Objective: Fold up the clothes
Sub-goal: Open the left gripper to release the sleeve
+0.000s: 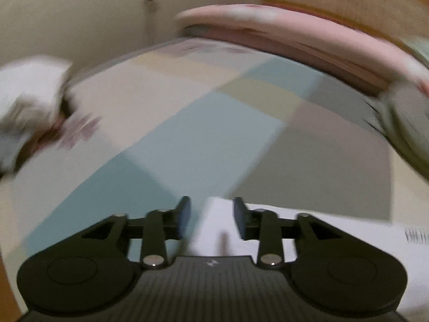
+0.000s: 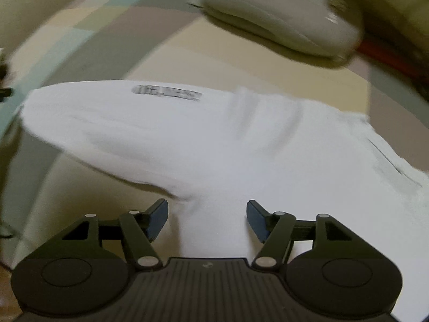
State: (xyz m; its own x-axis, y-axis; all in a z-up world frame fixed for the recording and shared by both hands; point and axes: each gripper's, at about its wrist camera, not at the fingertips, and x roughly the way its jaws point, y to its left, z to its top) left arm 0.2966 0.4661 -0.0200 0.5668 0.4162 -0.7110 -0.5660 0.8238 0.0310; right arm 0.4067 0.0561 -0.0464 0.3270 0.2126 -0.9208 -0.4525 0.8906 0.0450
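Shirt (image 2: 214, 145), white with a dark printed strip, lies spread on the checked bed cover (image 1: 203, 123), presumably laid flat for folding. Left gripper (image 1: 211, 220) hangs at the shirt's corner, fingers released with cloth showing between them but unpinched. Right gripper (image 2: 206, 220) points steeply down over the shirt's middle, fingers wide and released, grasping nothing. Beyond, a grey bundle (image 2: 281, 24) rests well apart, likely awaiting its turn.

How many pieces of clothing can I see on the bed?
3, possibly more hidden: the white garment under both tools, a beige garment beyond it, and a blurred white bundle at the left edge of the bed.
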